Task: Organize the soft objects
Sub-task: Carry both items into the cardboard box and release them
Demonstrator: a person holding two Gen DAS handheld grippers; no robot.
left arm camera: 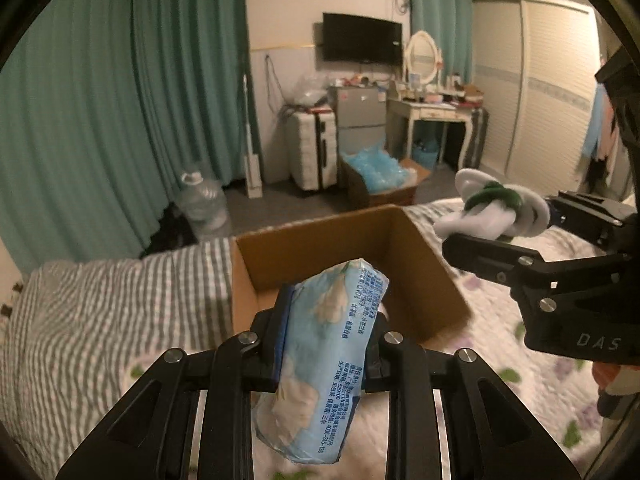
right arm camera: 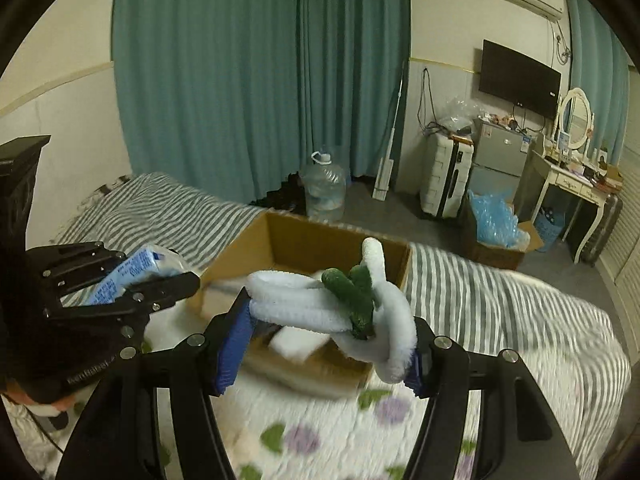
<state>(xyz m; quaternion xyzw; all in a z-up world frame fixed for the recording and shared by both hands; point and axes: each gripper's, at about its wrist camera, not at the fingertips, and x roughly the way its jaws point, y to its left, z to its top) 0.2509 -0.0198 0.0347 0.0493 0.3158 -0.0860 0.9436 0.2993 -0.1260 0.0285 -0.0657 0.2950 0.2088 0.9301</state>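
Observation:
My left gripper is shut on a light blue tissue pack and holds it just in front of an open cardboard box on the bed. My right gripper is shut on a fuzzy white and green twisted toy, held above the box. The right gripper with the toy shows at the right of the left wrist view. The left gripper with the tissue pack shows at the left of the right wrist view. A white item lies inside the box.
The box sits on a bed with a grey striped sheet and a floral quilt. Beyond the bed are teal curtains, a water jug, a suitcase and a box of blue bags.

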